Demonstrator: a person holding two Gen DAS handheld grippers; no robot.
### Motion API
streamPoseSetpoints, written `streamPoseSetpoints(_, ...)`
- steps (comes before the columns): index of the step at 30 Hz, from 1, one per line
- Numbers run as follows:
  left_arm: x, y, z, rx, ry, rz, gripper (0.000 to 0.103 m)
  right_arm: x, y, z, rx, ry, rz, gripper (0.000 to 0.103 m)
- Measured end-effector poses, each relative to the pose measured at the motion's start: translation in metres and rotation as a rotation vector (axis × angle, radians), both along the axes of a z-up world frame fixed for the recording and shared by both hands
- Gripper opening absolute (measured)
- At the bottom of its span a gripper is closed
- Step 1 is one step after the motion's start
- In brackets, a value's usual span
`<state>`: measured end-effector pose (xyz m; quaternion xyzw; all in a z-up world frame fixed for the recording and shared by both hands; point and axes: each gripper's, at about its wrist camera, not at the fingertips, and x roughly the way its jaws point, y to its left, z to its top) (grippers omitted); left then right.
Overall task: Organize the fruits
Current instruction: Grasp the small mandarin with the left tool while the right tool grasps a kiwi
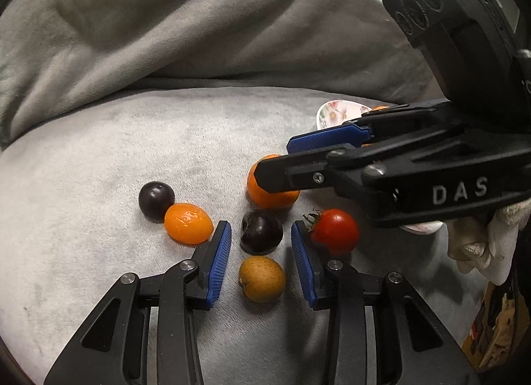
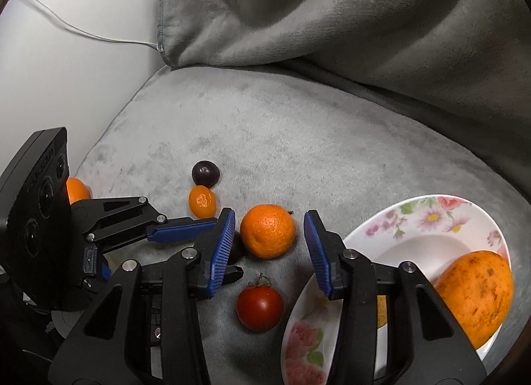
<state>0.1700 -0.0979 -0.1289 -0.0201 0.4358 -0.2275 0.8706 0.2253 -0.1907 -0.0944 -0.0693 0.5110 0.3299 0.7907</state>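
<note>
Lying scattered on a grey plush cushion (image 1: 116, 152), the fruits sit mostly in the lower middle of both views. In the left wrist view the left gripper (image 1: 261, 245) has its jaws released, with a dark plum (image 1: 261, 231) in the gap between the blue pads; neither pad presses on it. Just below that plum sits a small tan fruit (image 1: 262, 278), also between the jaws and apart from them. To the right is a cherry tomato (image 1: 336, 230), just beside the right pad, and to the left an oval kumquat (image 1: 188, 223) touching a second dark plum (image 1: 156, 199). In the right wrist view the right gripper (image 2: 268, 237) has its jaws released around a mandarin (image 2: 267, 231) centred in the gap, with space on both sides. At the lower right of that frame a floral plate (image 2: 415, 215) rests on the cushion and holds a large orange fruit with dark speckles (image 2: 474, 295). Another orange fruit (image 2: 77, 189) peeks out at the left edge behind the left gripper's body. A white cable (image 2: 83, 31) runs across the upper left.
</note>
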Motion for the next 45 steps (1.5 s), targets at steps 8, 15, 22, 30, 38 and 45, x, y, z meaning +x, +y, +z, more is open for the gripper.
streamPoseSetpoints(8,-0.01,0.002,0.004,0.007,-0.015,0.008,0.036,-0.001,0.003,-0.002,-0.011,-0.005,0.02,0.043)
streamPoseSetpoints(15,-0.014,0.003,-0.001,0.027,0.0,-0.002,0.036,-0.003,0.014,-0.005,-0.068,-0.024,0.06,0.042)
streamPoseSetpoints(22,-0.012,-0.001,-0.002,0.039,0.003,-0.004,0.032,-0.002,0.017,-0.011,-0.112,-0.02,0.072,0.039)
streamPoseSetpoints(30,-0.021,0.006,-0.002,0.038,-0.001,-0.002,0.024,-0.001,0.02,-0.012,-0.117,-0.03,0.072,0.038)
streamPoseSetpoints(38,-0.025,0.011,0.001,0.019,-0.006,0.013,0.024,-0.002,0.015,-0.011,-0.088,-0.035,0.051,0.037)
streamPoseSetpoints(45,-0.033,0.022,0.008,0.009,-0.017,0.022,0.024,-0.005,0.006,0.003,-0.046,-0.057,0.027,0.037)
